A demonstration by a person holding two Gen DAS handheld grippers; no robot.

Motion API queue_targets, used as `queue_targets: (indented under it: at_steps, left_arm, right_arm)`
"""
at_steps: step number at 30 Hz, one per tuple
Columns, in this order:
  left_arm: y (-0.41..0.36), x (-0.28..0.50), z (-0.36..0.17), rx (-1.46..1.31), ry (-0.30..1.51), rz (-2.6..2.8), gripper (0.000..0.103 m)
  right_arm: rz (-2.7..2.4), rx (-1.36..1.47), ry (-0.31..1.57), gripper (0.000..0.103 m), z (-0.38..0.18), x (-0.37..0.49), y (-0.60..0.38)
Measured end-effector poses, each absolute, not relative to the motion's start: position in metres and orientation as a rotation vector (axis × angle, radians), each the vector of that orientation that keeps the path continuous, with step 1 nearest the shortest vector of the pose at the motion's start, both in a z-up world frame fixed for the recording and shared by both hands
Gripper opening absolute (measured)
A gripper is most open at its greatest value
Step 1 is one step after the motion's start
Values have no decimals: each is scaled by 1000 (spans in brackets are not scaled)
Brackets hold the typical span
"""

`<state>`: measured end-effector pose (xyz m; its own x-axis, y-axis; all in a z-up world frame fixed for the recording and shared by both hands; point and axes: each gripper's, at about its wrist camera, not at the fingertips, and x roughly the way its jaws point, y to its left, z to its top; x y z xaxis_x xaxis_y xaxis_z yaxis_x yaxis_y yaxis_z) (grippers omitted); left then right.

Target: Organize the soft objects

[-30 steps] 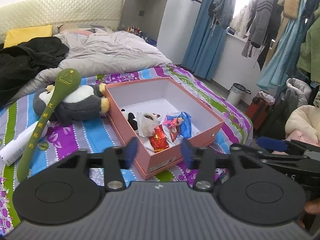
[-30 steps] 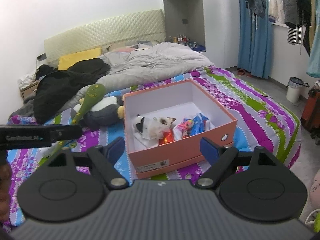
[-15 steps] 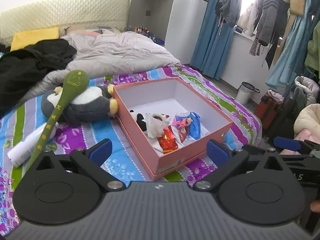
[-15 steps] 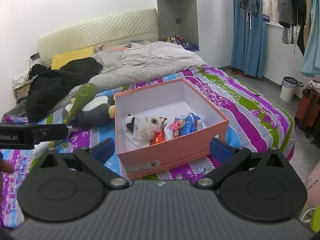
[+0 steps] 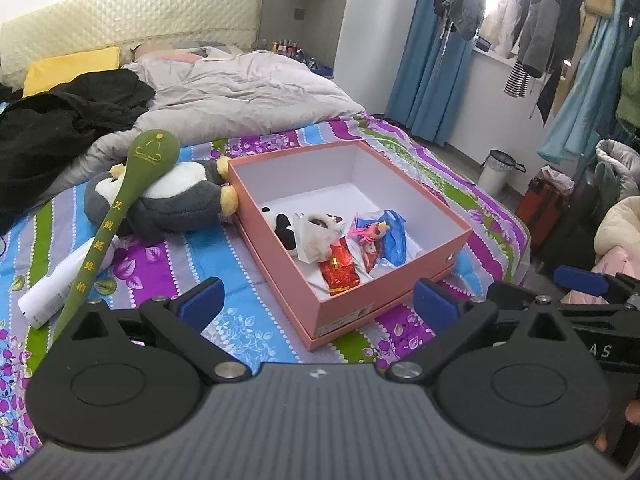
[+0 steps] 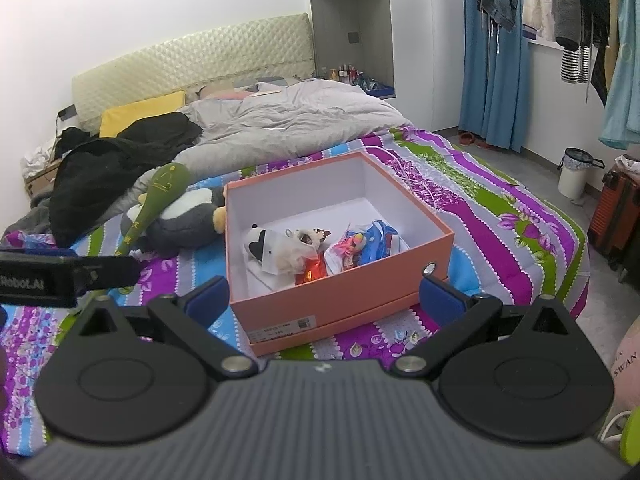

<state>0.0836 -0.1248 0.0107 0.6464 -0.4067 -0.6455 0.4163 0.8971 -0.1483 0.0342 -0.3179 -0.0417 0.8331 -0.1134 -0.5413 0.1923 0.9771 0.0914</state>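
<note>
Penguin (image 5: 168, 200): soft toy lying on your striped bedspread (image 5: 248, 320), touching the left outer wall of the box (image 5: 360, 296); not in the box.
Box: pink, lid off, white inside, sits on the bedspread in front of both your grippers.
Box contents: panda toy (image 5: 282, 226), white bagged toy (image 5: 316, 236), red packet (image 5: 340, 270), pink and blue bagged item (image 5: 376, 236), all bunched in the near half; far half bare.
Mallet (image 5: 120, 208): green, long handle with yellow characters, head resting on the penguin, handle running down toward your left gripper.
Tube (image 5: 60, 288): white, on the bedspread under the mallet handle.
Left gripper (image 5: 318, 302): jaws have just been opening, now spread wide, nothing between them, hanging above the bedspread short of the box.
Right gripper (image 6: 326, 298): jaws have just been opening, now wide apart, nothing gripped; the box's near wall shows between the tips, no contact visible.
Behind: grey duvet (image 6: 288, 120), black clothes (image 6: 112, 168), yellow pillow (image 6: 140, 110) at the bed head.
Room side: blue curtain (image 6: 492, 52), hanging clothes, white bin (image 6: 574, 174) on the floor.
</note>
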Motion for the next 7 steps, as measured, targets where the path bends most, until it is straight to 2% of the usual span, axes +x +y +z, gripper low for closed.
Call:
queue_targets:
  at_steps: [7]
  left_arm:
    - [-127, 82, 10, 14, 729, -482, 102]
  right_arm:
    - [-153, 163, 567, 103, -41, 34, -319]
